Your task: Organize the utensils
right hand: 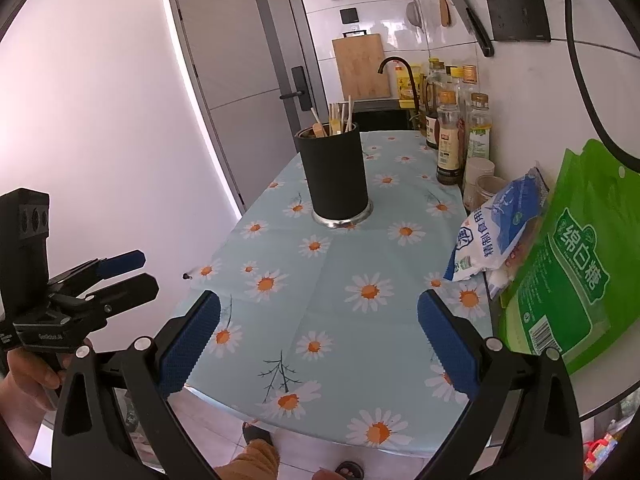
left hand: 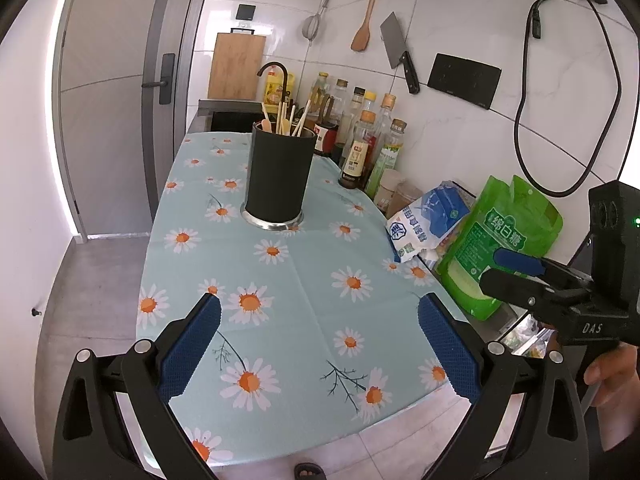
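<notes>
Daisy tablecloth (left hand: 304, 280): black holder (left hand: 278, 178) upright, utensils (left hand: 286, 118) handle-up; both hand-held grippers (left hand: 320, 344) (right hand: 318, 344) spread, empty.

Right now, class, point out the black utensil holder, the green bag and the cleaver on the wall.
black utensil holder (left hand: 278, 176), left wrist view, middle of its side wall.
green bag (right hand: 576, 268), right wrist view, printed front.
cleaver (left hand: 394, 42), left wrist view, blade.

white tiled wall (left hand: 460, 12), grey door (left hand: 108, 92), daisy-print tablecloth (left hand: 304, 280), pale floor tiles (left hand: 400, 440)

Daisy-print table (left hand: 304, 280), black utensil holder (left hand: 278, 176)
</notes>
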The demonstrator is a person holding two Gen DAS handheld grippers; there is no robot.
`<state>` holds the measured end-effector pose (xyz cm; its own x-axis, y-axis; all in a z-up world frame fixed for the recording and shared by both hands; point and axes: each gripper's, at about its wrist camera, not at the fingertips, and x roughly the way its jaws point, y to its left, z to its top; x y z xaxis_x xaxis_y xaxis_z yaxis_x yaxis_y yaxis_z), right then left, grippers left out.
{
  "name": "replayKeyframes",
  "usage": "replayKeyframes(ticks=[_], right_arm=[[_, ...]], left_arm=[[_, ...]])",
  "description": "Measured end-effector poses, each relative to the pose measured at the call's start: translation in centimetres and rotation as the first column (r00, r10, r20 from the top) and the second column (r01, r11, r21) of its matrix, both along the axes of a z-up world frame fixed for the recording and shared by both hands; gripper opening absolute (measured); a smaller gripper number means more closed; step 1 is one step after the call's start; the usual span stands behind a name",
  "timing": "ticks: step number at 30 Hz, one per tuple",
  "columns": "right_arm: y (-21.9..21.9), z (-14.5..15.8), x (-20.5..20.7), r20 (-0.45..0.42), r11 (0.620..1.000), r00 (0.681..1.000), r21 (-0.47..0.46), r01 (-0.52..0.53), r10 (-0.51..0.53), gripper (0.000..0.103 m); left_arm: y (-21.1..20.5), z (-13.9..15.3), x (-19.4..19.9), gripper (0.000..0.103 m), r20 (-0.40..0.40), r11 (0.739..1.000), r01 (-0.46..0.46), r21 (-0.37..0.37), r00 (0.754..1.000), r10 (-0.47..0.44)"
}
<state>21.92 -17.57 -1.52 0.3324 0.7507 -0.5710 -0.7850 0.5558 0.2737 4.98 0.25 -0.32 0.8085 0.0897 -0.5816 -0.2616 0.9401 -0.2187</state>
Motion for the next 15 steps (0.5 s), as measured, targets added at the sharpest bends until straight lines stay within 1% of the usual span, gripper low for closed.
replayKeyframes(ticks=[7, 10, 12, 15], right_arm=[[0.01, 0.06, 0.14, 0.0, 1.0, 1.0, -0.004, 0.002, -0.002, 0.098], [0.11, -0.04, 0.31, -0.011, 1.0, 1.0, -0.007, -0.001, 0.001, 0.098], [0.1, -0.04, 0.23, -0.005, 1.0, 1.0, -0.006, -0.003, 0.003, 0.098], [0.07, -0.04, 0.15, 0.0, 1.0, 1.0, -0.005, -0.003, 0.003, 0.098]], left_arm=[[-0.24, -0.09, 0.13, 0.096, -0.006, 1.0, 0.016, 0.01, 1.0, -0.016], [-0.1, -0.09, 0.08, 0.096, -0.009, 1.0, 0.012, -0.002, 1.0, -0.012], [-0.04, -0.04, 0.01, 0.096, -0.01, 1.0, -0.003, 0.005, 1.0, 0.003], [-0.07, 0.09, 0.1, 0.096, -0.017, 1.0, 0.0, 0.006, 1.0, 0.0]])
